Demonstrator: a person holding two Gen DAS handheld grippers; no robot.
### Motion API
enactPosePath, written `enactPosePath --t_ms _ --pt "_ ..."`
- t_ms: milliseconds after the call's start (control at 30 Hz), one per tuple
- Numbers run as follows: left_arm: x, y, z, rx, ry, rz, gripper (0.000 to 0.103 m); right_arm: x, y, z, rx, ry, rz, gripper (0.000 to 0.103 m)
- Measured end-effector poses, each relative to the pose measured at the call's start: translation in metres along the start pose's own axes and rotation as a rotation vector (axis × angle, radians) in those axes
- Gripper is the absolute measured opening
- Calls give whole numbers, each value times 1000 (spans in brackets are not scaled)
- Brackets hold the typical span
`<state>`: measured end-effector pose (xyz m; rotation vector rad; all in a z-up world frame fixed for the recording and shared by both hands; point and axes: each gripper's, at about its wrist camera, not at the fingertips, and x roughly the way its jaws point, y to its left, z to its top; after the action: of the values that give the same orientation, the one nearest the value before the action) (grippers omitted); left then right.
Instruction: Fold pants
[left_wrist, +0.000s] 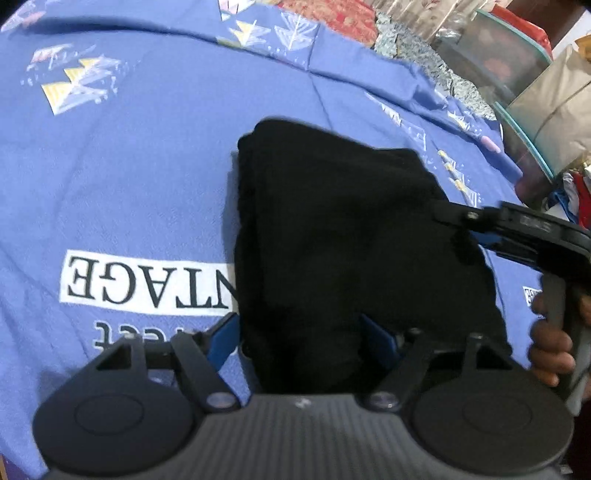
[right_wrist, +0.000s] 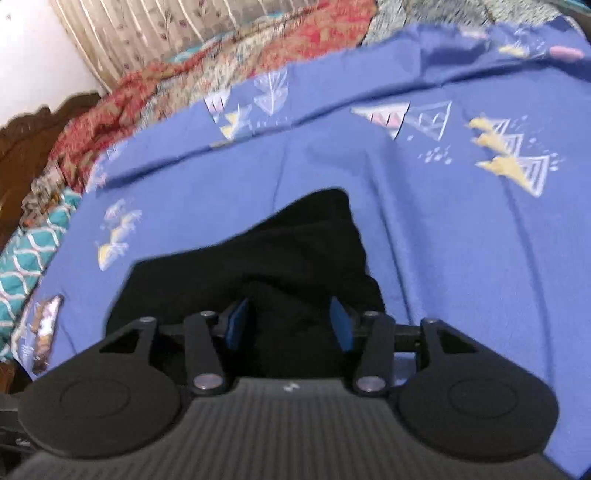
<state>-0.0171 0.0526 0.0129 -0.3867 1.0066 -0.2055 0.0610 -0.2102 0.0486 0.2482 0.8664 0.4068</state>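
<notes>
Both grippers, left and right, stand unclenched over the folded pants; snagging fabric on withdrawal risks undoing the fold.

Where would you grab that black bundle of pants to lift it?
Probably the near edge of the black pants, coming in low from the front. The folded bundle lies flat on the blue sheet, and its thick near edge already sits between the open left gripper.

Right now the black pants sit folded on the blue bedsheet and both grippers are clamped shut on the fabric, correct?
Not quite. The black pants do sit folded on the blue bedsheet, but neither gripper is clamped. The left wrist view shows the left gripper with jaws apart; the right wrist view shows the same for the right gripper.
</notes>
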Motion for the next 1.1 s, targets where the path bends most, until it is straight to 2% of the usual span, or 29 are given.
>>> enactPosePath --t_ms 167,267,367,433,500,700,800,867,900,967,1033,1100 --pt "-33 2 -1 -2 -93 -119 74 -49 -1 -19 -82 -74 132 51" --pt "-34 -2 0 18 -98 -130 73 -61 5 -35 -131 -40 197 50" --pt "-15 -4 -3 22 -35 -87 72 -40 -7 -55 -129 62 160 38" --pt "6 -1 -10 11 39 -45 77 -25 -25 -78 -73 113 121 31" --pt "7 0 -14 2 22 -48 78 -32 -37 -89 -11 75 147 27" --pt "5 -3 -14 17 19 -41 79 -39 -33 -89 -46 63 124 27" --pt "-4 0 -14 11 2 -53 87 -40 -36 -89 -33 62 129 27" --pt "-11 6 -12 -8 -11 -76 89 -32 -37 -86 -24 61 133 28" --pt "-15 10 -11 -20 -21 -84 90 -31 -36 -83 -24 63 141 31" --pt "-27 18 -9 -43 -56 -98 96 -37 -37 -75 -23 59 181 43" --pt "-34 25 -6 -63 -78 -118 103 -52 -44 -66 -10 5 211 67" --pt "-34 31 -2 -91 -80 -137 103 -64 -55 -56 1 -66 197 75"
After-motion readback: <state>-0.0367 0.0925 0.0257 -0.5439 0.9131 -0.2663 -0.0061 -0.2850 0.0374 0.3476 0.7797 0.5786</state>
